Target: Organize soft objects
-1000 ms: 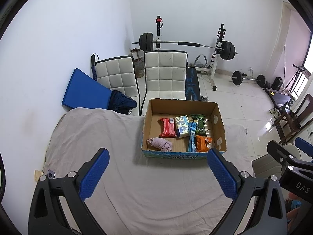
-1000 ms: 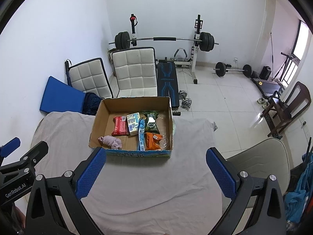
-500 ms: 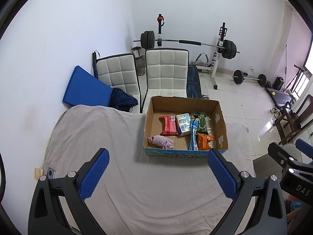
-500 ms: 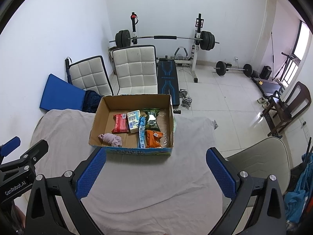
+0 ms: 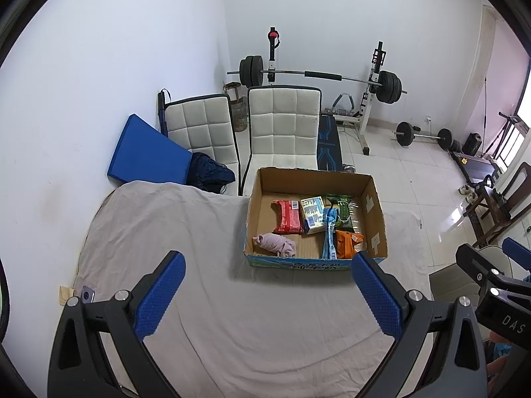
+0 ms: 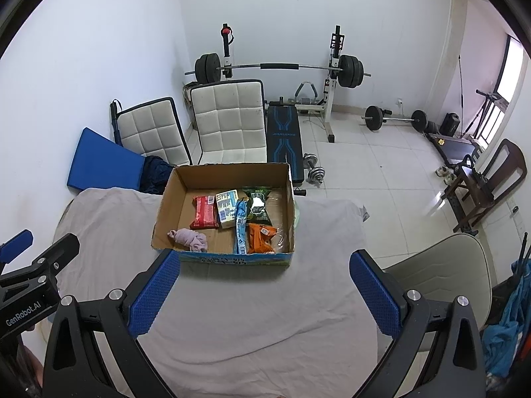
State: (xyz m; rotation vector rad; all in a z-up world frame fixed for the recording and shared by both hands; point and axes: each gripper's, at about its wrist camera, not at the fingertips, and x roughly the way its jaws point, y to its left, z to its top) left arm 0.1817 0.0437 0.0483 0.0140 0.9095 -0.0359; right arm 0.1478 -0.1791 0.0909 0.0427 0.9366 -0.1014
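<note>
A cardboard box (image 5: 376, 219) (image 6: 166, 209) stands at the far edge of a table draped in grey cloth (image 5: 186, 242) (image 6: 252, 298). Inside lie a pink rolled cloth (image 5: 275, 243) (image 6: 189, 238), a red packet (image 5: 288, 220) (image 6: 205, 211), a white-blue packet (image 5: 312, 214) (image 6: 227, 209), a blue pouch (image 5: 329, 237) (image 6: 241, 225), a green packet (image 5: 341, 209) (image 6: 258, 204) and an orange packet (image 5: 348, 242) (image 6: 260, 238). My left gripper (image 5: 265, 292) and right gripper (image 6: 262, 292) are both open, empty, and held above the cloth short of the box.
Two white padded chairs (image 5: 283, 126) (image 5: 202, 129) and a blue mat (image 5: 146, 156) stand behind the table. A barbell rack (image 6: 278, 66), bench and dumbbells fill the tiled floor. A beige chair (image 6: 441, 272) is at the right. A small device (image 5: 87, 295) lies on the table's left edge.
Both grippers have pulled back and up a little, so the box sits slightly farther off in both views. Both stay open and empty.
</note>
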